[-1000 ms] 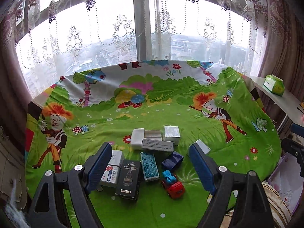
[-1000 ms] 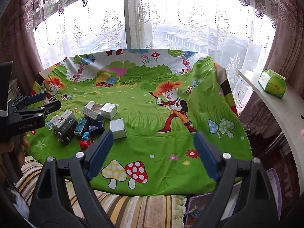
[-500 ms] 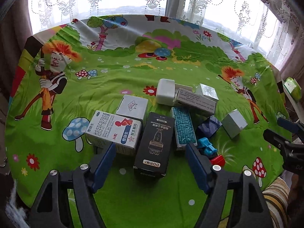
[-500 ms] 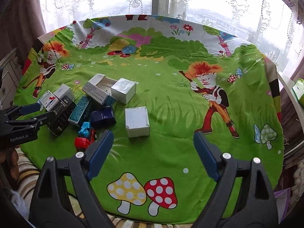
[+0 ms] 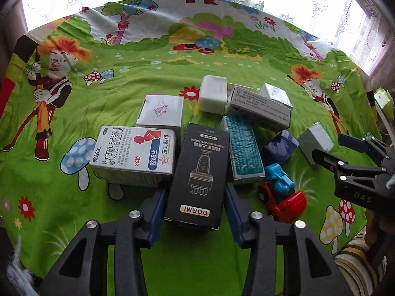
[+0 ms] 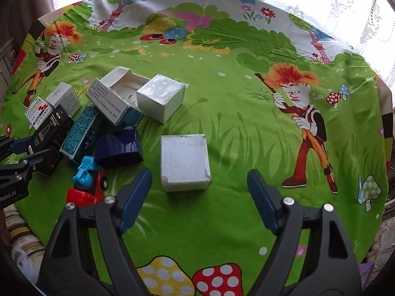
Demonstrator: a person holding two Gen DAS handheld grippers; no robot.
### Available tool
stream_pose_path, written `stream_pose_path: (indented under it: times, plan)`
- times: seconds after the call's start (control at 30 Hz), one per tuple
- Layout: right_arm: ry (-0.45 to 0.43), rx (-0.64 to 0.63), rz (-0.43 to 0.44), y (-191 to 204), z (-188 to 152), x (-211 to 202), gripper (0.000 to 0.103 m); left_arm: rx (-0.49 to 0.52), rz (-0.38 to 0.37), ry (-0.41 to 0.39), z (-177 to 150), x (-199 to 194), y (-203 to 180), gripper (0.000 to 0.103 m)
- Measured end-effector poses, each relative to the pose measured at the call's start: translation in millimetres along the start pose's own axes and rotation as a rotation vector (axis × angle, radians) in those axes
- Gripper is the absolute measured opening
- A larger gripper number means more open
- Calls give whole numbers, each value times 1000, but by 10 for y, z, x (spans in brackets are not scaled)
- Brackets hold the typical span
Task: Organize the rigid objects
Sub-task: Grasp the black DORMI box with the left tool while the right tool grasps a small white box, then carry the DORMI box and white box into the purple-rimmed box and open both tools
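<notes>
A cluster of small boxes lies on the cartoon-print cloth. My left gripper (image 5: 195, 203) has its blue pads on both sides of the black DORMI box (image 5: 197, 175), which also shows in the right wrist view (image 6: 48, 135); they look closed on it. Beside it lie a white medicine box (image 5: 134, 156), a teal box (image 5: 243, 148), a dark blue box (image 5: 281, 146) and a red and blue toy truck (image 5: 281, 192). My right gripper (image 6: 198, 197) is open, just in front of a white cube box (image 6: 184, 161). It appears at the right edge of the left wrist view (image 5: 350, 157).
Further back lie a long white printed box (image 6: 108, 101), an open white tray box (image 6: 123, 81), another silver-white cube (image 6: 160, 97) and a small white box (image 5: 160, 111). The green cloth (image 6: 246, 128) stretches to the right. A striped cushion edge (image 6: 19, 231) sits at the near side.
Both grippers moved forward and down toward the objects. The left gripper narrowed from wide open onto the black DORMI box. The right gripper came closer to the white cube and stayed open.
</notes>
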State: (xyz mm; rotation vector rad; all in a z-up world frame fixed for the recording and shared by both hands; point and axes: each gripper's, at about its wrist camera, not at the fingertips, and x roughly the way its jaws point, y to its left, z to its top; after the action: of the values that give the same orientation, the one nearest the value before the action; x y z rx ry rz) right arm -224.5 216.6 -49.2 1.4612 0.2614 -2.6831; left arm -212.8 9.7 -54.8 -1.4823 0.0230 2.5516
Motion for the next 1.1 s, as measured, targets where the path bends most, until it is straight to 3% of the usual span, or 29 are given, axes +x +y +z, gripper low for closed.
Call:
stream_pose_path:
  times: [0.1,0.13,0.17,0.6,0.83,1.1]
  plan:
    - [31,-13,13,22,-2,98,61,13,-1,-1,-3,-3,-20,42]
    - [40,-14,22,25,-11,115,48,16,1,-5,-4,-12,-25,41]
    - [38,-14,23,30,-21,115,45,19,1,-11,-6,-26,-30,41]
    - [-102,19,5,-8,-178,-552,44,74,35,-154,-90,-591,-294,40]
    - [-146,77,20,-121,-387,-941,44,81,-35,-190,-211,-887,-497,40]
    - [-156,171,14,-448,-812,-1349,44,132,-179,-190,-385,-1106,-919,40]
